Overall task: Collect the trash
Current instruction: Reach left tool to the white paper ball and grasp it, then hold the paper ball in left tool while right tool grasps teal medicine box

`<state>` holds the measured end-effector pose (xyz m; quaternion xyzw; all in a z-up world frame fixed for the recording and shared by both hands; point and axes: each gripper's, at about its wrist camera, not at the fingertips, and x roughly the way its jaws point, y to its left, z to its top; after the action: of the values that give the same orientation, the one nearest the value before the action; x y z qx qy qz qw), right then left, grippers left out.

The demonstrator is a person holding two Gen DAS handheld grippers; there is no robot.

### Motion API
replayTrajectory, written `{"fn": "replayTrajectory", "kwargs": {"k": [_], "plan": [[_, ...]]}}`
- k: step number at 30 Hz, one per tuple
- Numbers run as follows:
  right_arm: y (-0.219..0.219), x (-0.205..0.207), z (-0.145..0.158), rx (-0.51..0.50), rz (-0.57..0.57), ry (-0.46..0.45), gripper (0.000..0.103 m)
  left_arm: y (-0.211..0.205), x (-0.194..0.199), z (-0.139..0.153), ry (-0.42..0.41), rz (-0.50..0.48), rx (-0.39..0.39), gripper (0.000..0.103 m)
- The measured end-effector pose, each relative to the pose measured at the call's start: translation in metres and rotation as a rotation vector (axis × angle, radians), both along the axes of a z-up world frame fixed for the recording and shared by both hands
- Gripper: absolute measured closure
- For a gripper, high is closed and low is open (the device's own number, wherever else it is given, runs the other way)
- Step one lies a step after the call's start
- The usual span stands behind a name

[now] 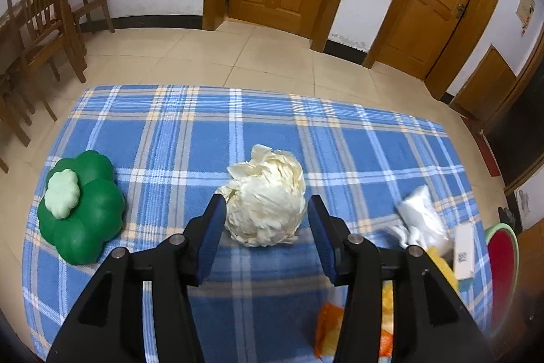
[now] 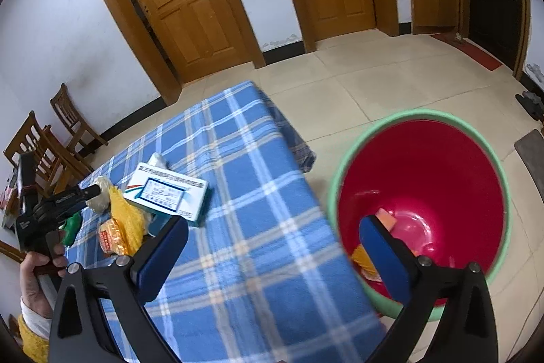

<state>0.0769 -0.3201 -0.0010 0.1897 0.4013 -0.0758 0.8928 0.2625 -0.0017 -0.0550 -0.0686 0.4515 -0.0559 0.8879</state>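
A crumpled cream paper ball [image 1: 268,189] lies on the blue plaid tablecloth [image 1: 190,138]. My left gripper [image 1: 266,203] is open around it, a blue pad close on each side, not pressing. More trash lies at the right: a white plastic wad [image 1: 420,213], a white box [image 2: 170,193], a yellow wrapper [image 2: 125,220] and an orange packet [image 2: 108,237]. My right gripper [image 2: 273,225] stands wide open and holds nothing, spanning the table's edge and the red bin [image 2: 442,165]. Orange scraps [image 2: 387,218] lie in the bin.
A green flower-shaped object [image 1: 85,213] sits at the table's left. Wooden chairs [image 1: 40,19] stand beyond it on the tiled floor. A person's hand [image 2: 34,267] holds the left gripper's handle. Two wooden doors fill the far wall.
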Motion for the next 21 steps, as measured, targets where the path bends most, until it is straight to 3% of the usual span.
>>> {"fn": "replayTrajectory", "kwargs": {"k": [10, 14, 21], "plan": [[0.038, 0.044, -0.005, 0.033, 0.045, 0.004, 0.0, 0.013, 0.013, -0.02, 0.029, 0.033, -0.094, 0.049], [0.05, 0.059, -0.01, 0.069, 0.058, 0.023, 0.0, 0.018, 0.009, -0.02, -0.003, 0.033, -0.114, 0.055], [0.063, 0.078, -0.017, 0.12, 0.06, 0.033, 0.0, 0.023, -0.01, -0.007, -0.043, 0.024, -0.141, 0.056]]}}
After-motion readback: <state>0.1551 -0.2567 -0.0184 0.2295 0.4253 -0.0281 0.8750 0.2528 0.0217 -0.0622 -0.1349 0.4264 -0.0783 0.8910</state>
